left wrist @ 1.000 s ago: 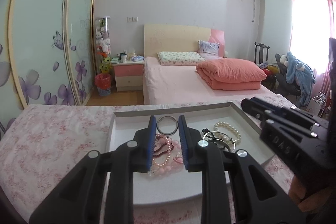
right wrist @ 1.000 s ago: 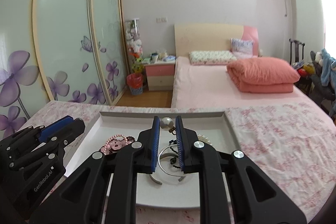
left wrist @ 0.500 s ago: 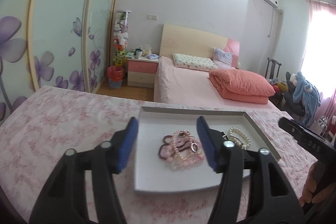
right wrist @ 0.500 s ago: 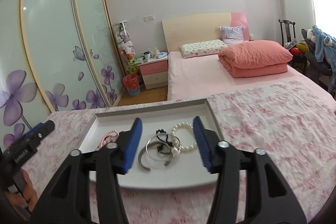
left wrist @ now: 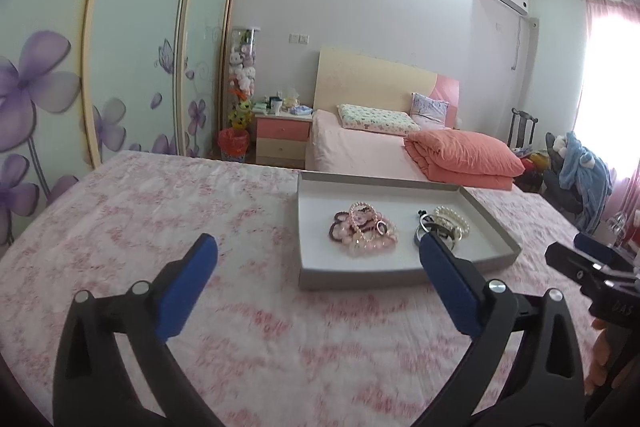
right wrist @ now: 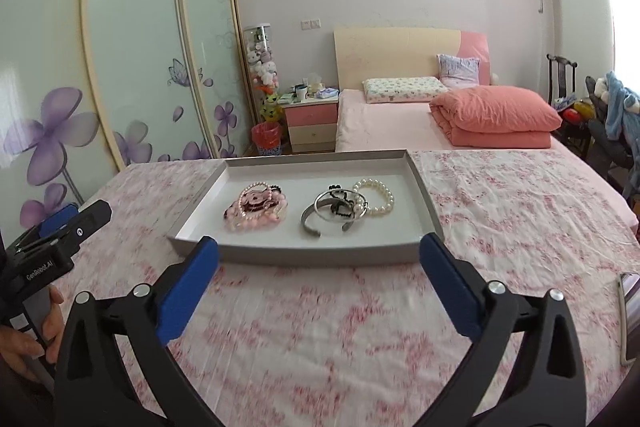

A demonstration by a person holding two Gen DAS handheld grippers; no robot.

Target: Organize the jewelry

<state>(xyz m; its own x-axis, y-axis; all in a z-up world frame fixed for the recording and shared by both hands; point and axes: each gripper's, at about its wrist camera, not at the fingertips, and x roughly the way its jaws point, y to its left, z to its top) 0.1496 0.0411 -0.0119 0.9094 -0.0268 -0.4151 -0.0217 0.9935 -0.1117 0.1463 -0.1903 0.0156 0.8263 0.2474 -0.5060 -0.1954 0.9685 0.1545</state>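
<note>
Left gripper [left wrist: 318,259] and right gripper [right wrist: 319,259] just spread wide, gripping nothing, near side of tray [right wrist: 320,255], pink beads [right wrist: 256,211] left, silver bangle [right wrist: 326,213] and pearl bracelet [right wrist: 376,197] right

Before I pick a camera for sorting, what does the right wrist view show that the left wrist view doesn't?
Only the right wrist view shows the open silver cuff bangle whole, plus a dark flat object at the right edge. Only the left wrist view shows the bright pink-curtained window. Both show the shallow white cardboard tray, the pink bead bracelet pile, the white pearl bracelet and open, empty grippers: left gripper, right gripper.
</note>
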